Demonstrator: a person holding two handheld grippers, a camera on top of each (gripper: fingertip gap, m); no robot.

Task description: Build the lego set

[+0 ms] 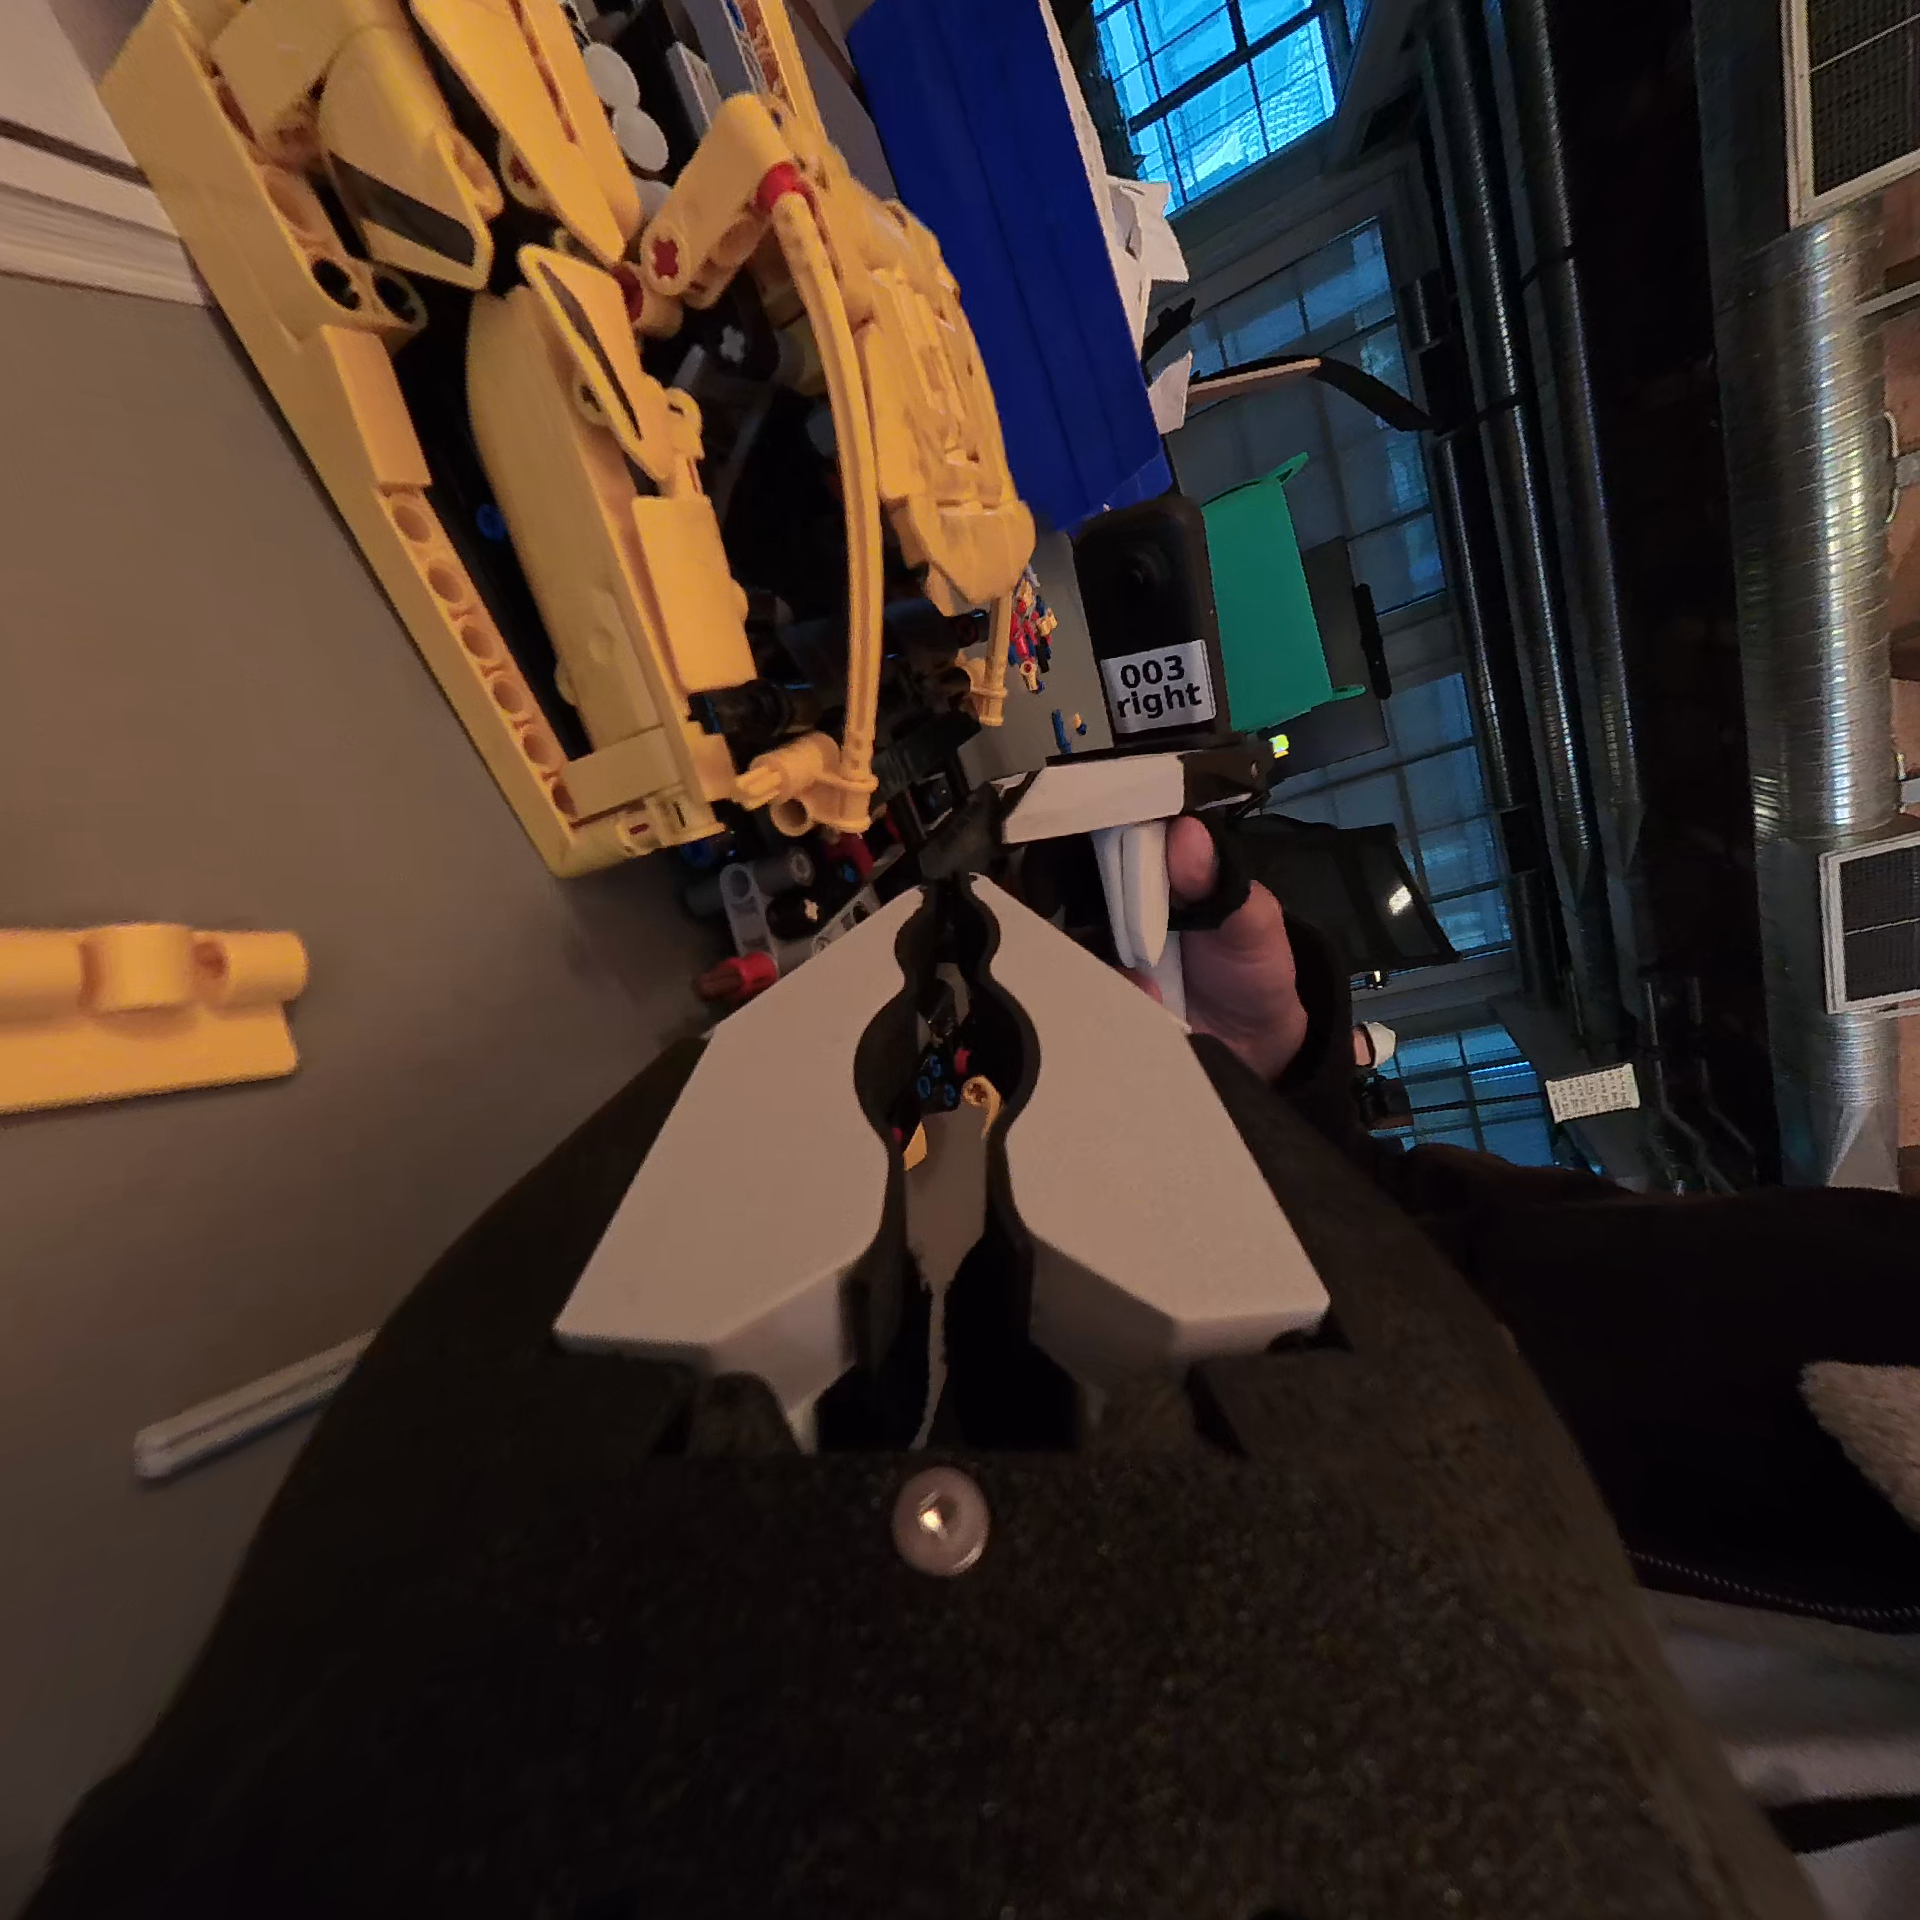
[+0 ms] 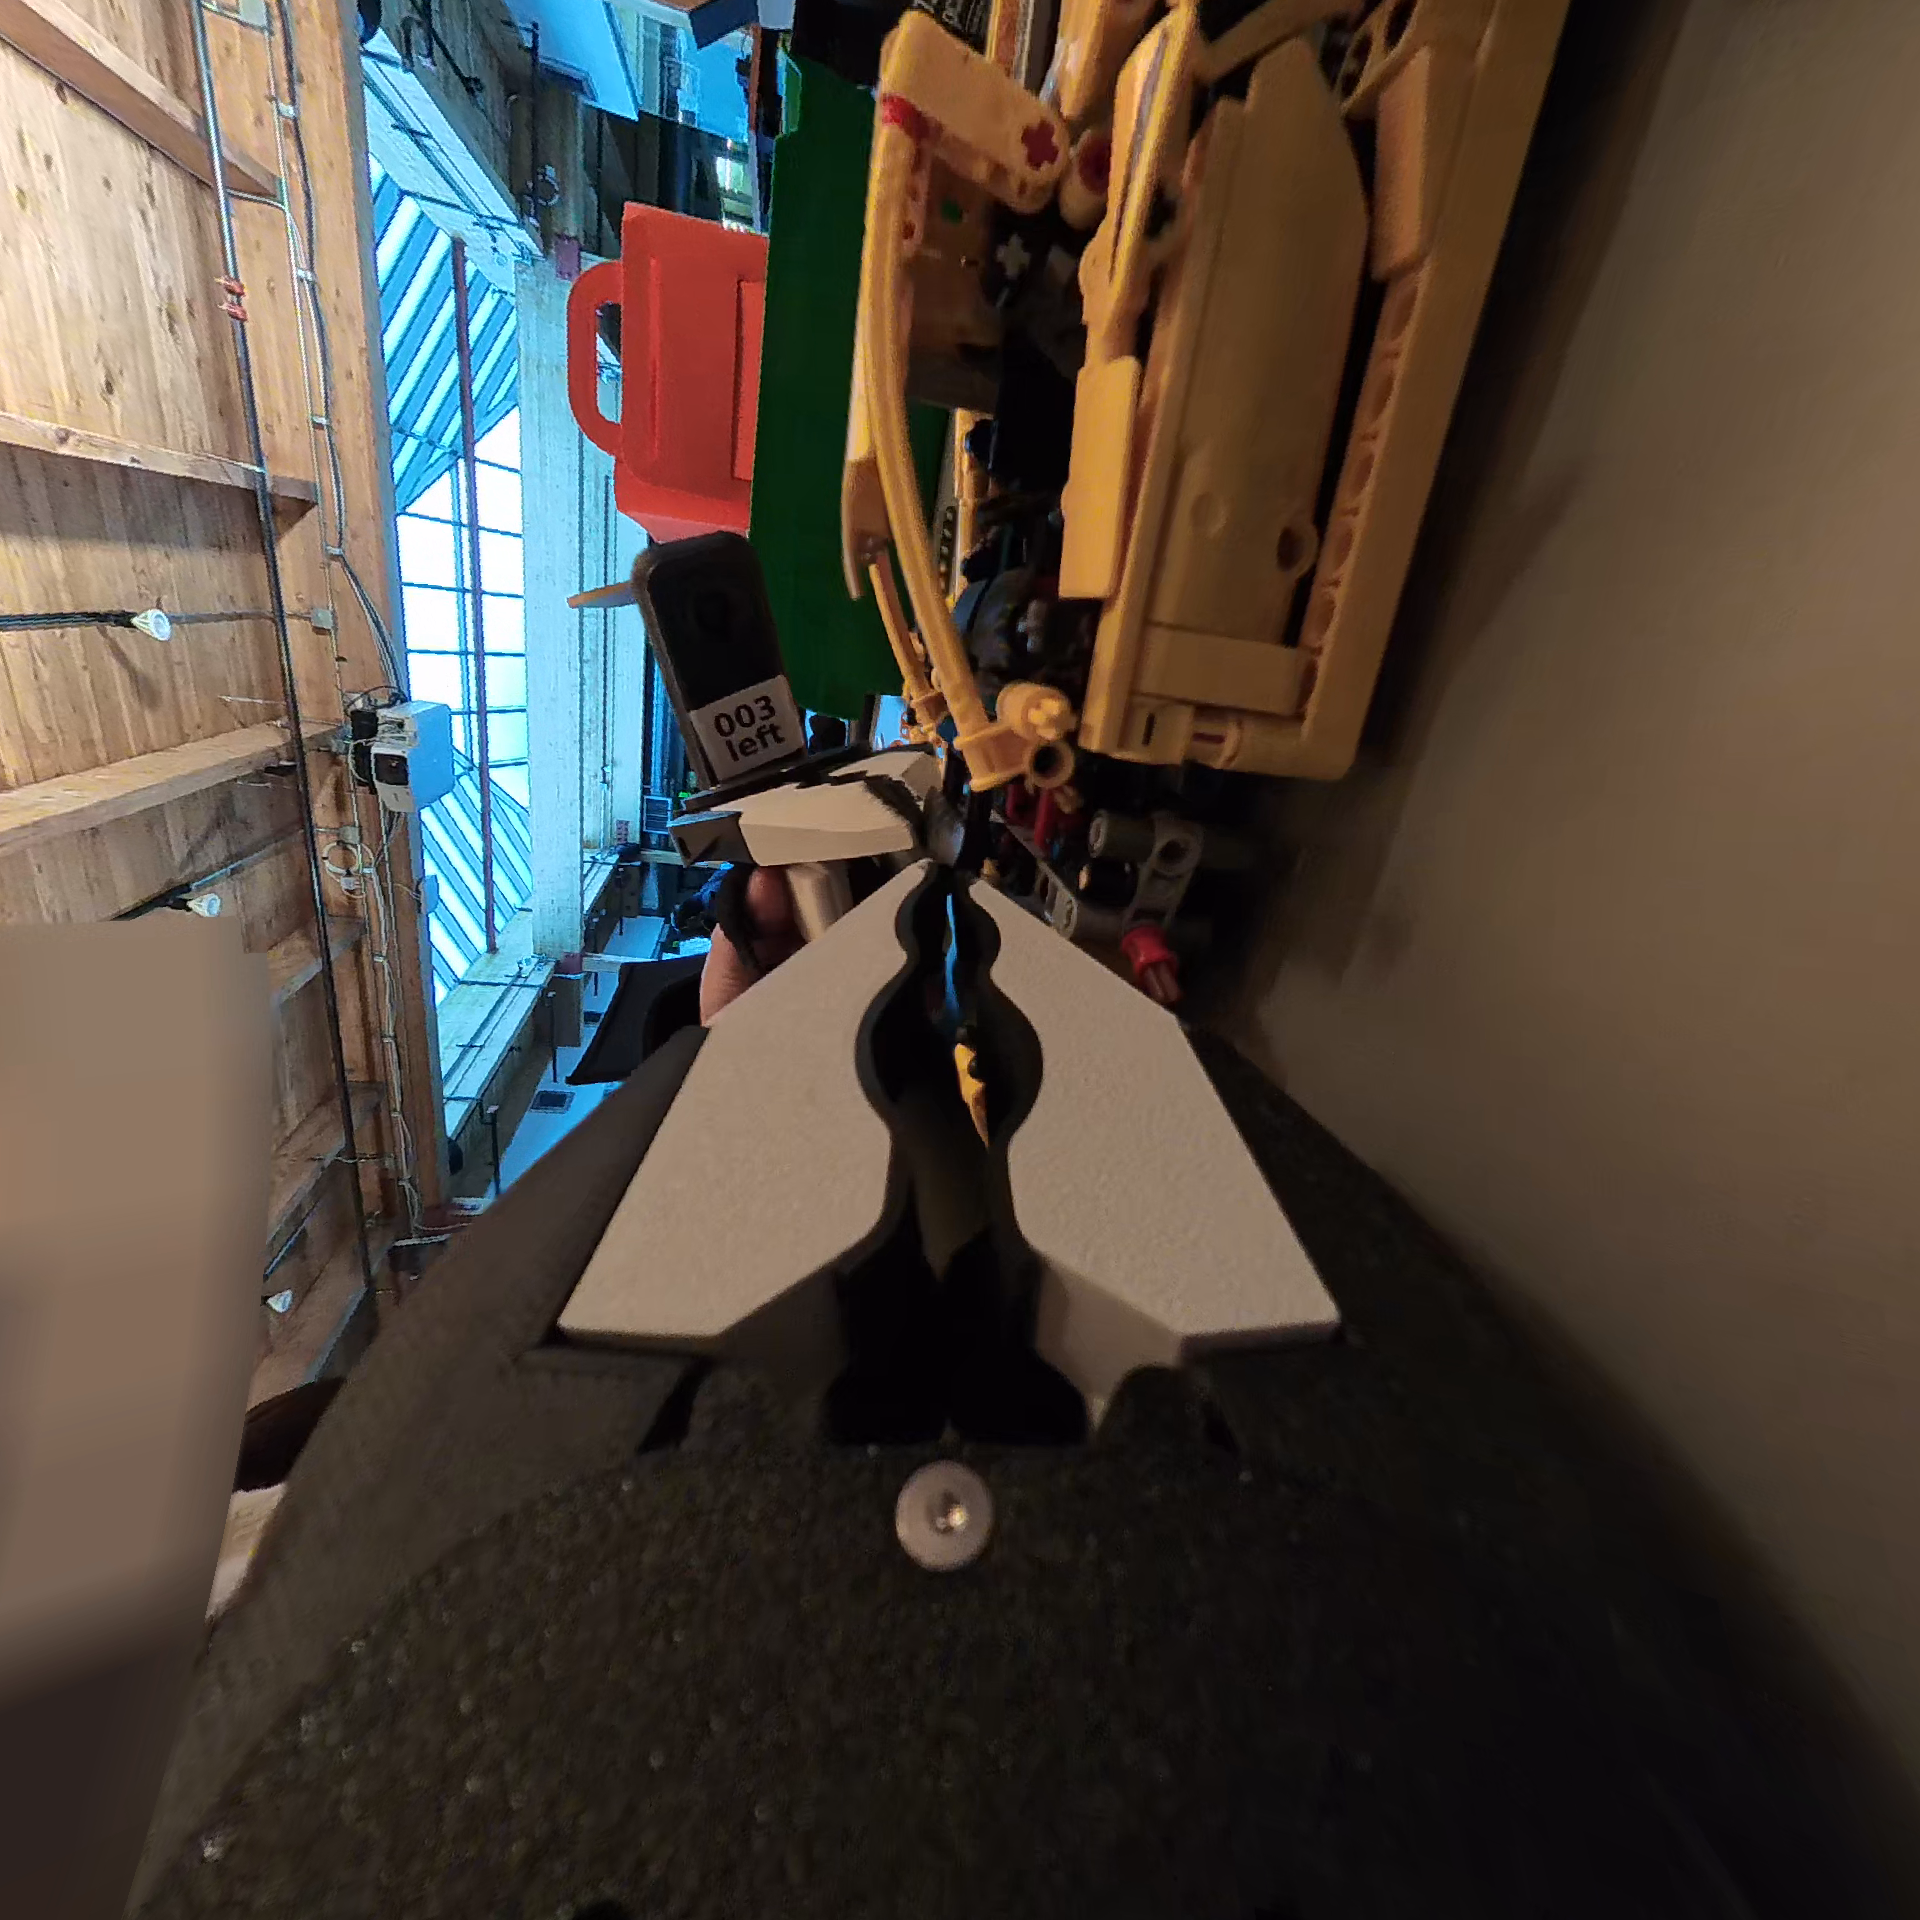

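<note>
The left tongs (image 1: pixel 948 904) are pointing at the near end of the yellow lego model (image 1: pixel 582 499), which is lying on the grey bench (image 1: pixel 208 727), and their white fingers (image 1: pixel 790 1122) are drawn close together with only a thin wavy gap between them. At the tips something small and dark is sitting, but whether it is being pinched cannot be told. The right tongs (image 2: pixel 940 883) are meeting the same spot from the opposite side, likewise narrowed to a slim slot, and their tip is also sitting against dark parts at the model's end; again a grip cannot be confirmed. In the left wrist view the other tool is showing with a hand (image 1: pixel 1236 966) wrapped around its handle and a black camera (image 1: pixel 1143 613) mounted on top. A loose yellow piece (image 1: pixel 145 1008) is lying on the bench well apart from the model, and a pale rod (image 1: pixel 249 1403) is lying nearer the camera. Small loose pins (image 1: pixel 1029 623) are scattered beside the model's far side. A blue bin (image 1: pixel 997 239) and a green bin (image 1: pixel 1262 592) are standing behind the model, and an orange bin (image 2: pixel 675 364) is showing in the right wrist view.
</note>
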